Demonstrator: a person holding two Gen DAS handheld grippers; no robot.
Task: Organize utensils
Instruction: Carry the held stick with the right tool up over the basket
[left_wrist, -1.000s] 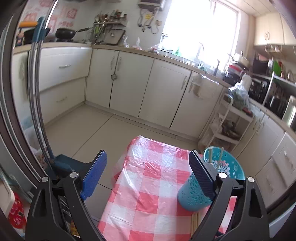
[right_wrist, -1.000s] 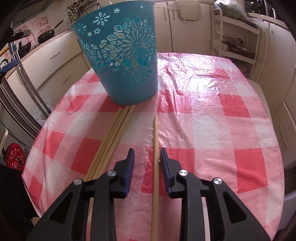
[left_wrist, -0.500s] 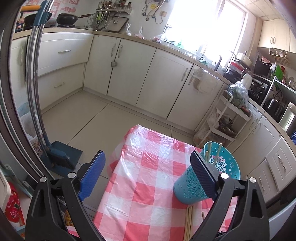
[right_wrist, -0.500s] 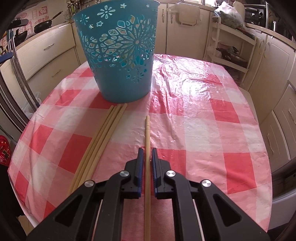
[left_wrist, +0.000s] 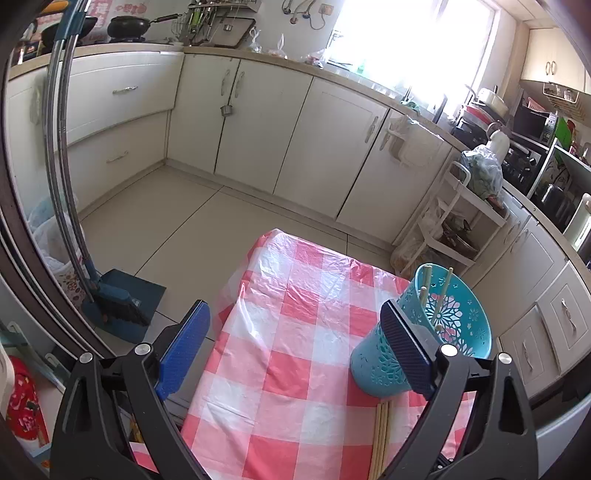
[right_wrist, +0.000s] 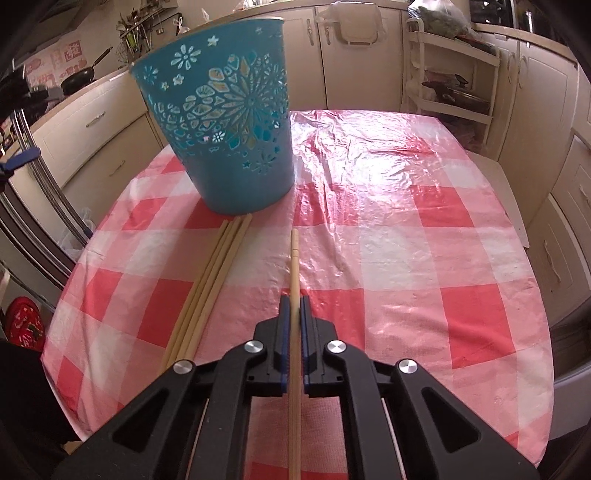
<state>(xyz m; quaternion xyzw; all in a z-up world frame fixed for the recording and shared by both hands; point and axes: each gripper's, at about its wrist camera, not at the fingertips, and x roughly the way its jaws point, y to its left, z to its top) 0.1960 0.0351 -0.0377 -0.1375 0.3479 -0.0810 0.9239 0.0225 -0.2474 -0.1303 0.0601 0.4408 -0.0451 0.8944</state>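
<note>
A teal cut-out holder (right_wrist: 225, 136) stands at the far left of the red-and-white checked table (right_wrist: 406, 229). In the right wrist view my right gripper (right_wrist: 294, 302) is shut on a single wooden chopstick (right_wrist: 294, 258) that points toward the holder. A bundle of several chopsticks (right_wrist: 210, 291) lies just left of it, ends against the holder's base. In the left wrist view my left gripper (left_wrist: 295, 328) hangs wide open above the table's left part, nothing between its fingers. The holder (left_wrist: 454, 332) there has chopsticks (left_wrist: 424, 284) standing inside, partly hidden by the right finger. Loose chopsticks (left_wrist: 380, 435) lie below it.
White kitchen cabinets (left_wrist: 258, 122) run along the far walls. A white rack (left_wrist: 461, 221) with bags stands beyond the table. A broom and blue dustpan (left_wrist: 118, 295) rest on the floor at left. The table edge (right_wrist: 532, 258) drops off at right.
My right gripper closed from open onto the single chopstick. The left gripper sank and tipped slightly, so more of the table and the holder's inside shows.
</note>
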